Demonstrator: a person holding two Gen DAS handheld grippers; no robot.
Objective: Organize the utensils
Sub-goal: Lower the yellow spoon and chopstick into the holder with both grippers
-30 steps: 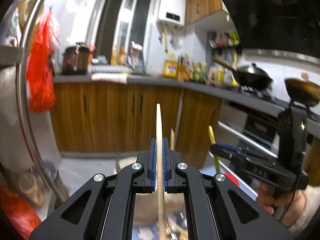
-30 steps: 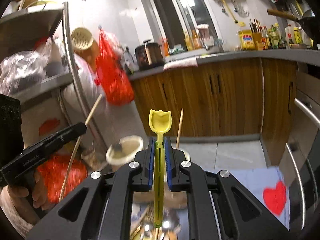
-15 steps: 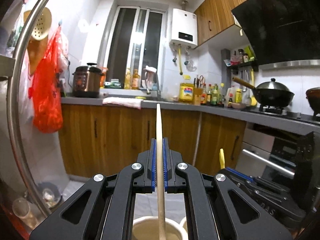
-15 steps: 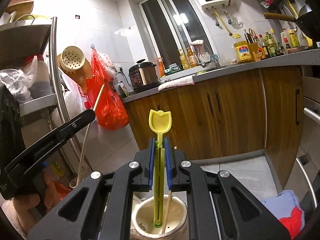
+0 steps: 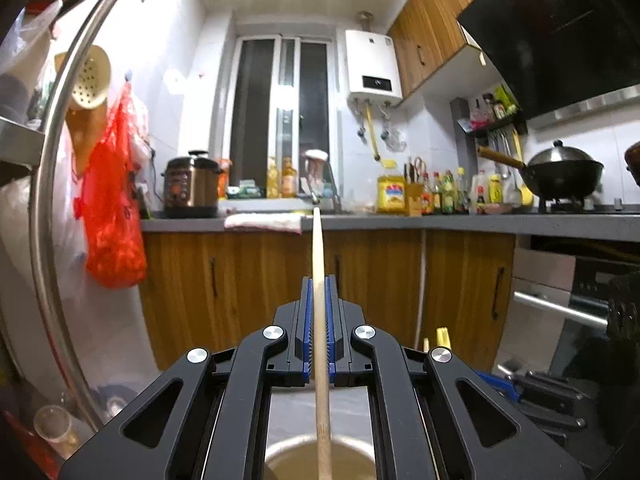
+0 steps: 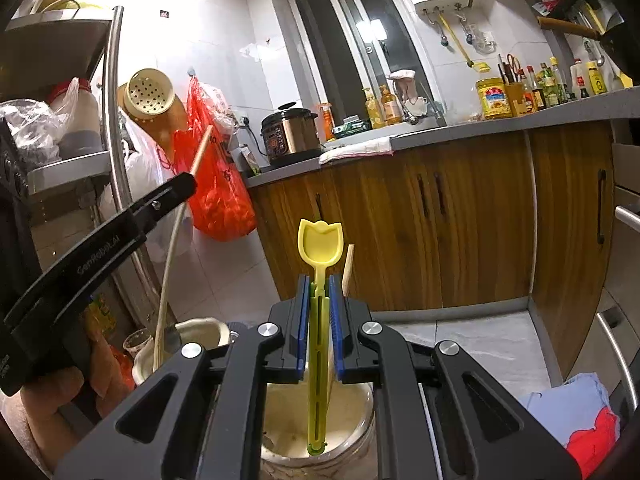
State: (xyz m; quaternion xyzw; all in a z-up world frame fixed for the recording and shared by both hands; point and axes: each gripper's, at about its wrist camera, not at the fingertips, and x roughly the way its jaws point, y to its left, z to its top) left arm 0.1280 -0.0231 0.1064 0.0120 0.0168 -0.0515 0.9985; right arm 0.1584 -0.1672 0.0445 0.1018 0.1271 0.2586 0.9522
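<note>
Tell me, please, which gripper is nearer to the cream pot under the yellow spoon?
Right. The right gripper sits above the cream pot, clamping the yellow spoon; the left gripper is off to its left, holding a wooden chopstick at a second pot.

spoon (image 6: 320, 240): yellow
chopstick (image 5: 318, 272): pale wood
gripper pads (image 6: 303, 320): blue — bodies black
jar (image 6: 352, 412): cream
bag (image 6: 218, 184): red
cabinets (image 6: 460, 220): brown wood grain
colander (image 6: 150, 96): cream — dotted holes
</note>
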